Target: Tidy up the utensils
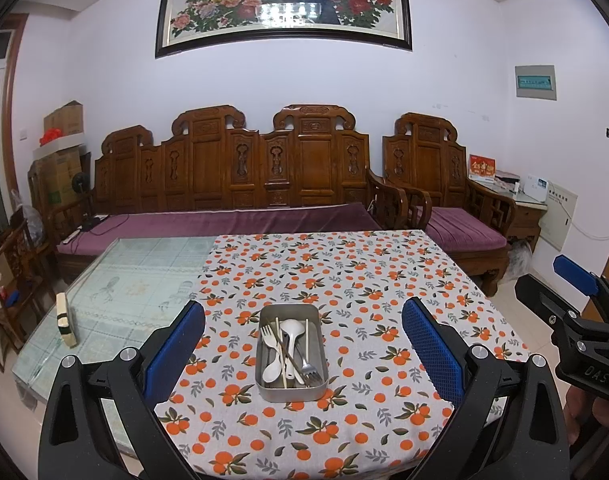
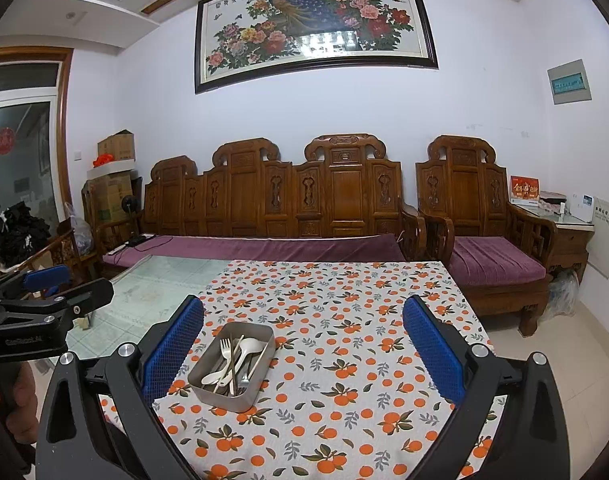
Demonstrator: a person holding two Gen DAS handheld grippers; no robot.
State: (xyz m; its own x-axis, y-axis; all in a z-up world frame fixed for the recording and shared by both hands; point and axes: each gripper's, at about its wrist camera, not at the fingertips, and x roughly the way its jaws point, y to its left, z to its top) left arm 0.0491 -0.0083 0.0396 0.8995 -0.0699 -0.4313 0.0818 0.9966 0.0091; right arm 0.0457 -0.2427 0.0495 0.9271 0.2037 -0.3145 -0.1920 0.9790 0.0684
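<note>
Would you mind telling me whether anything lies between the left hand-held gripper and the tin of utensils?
Nothing visible does. The left hand-held gripper hangs open above the cloth, and the tin sits straight ahead between its fingers.

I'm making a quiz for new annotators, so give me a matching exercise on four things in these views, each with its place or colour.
Things:
1. white spoons
2. metal tin
3. sofa cushion
4. left gripper

Descriptions:
A. purple
B. open, blue pads
C. on the orange-print tablecloth
D. inside the tin

Pairs: 1-D, 2-C, 3-A, 4-B
</note>
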